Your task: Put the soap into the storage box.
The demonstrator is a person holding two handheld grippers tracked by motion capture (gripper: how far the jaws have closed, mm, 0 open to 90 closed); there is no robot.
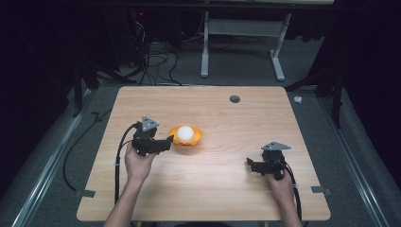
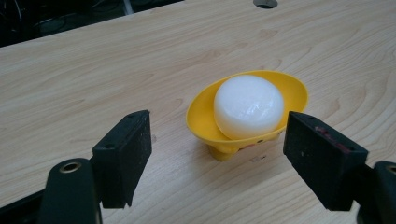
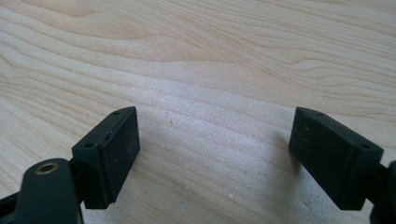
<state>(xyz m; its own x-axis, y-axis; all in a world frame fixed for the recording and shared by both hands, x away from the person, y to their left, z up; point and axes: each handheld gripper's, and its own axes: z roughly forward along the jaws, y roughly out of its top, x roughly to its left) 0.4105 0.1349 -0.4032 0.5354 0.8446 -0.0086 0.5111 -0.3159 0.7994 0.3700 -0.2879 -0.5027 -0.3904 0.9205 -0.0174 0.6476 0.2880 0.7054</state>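
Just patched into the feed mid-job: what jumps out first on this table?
The yellow bowl left of the table's middle, with a white ball sitting in it, is the one bright spot on the pale wood table. The left gripper sits just short of the bowl, jaws open wide enough to straddle it. The right gripper is off near the table's right side, jaws open over bare wood.

The white ball (image 2: 249,113) hides the yellow bowl's (image 2: 291,91) floor (inside).

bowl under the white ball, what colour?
Yellow bowl, clearest in the left gripper view.
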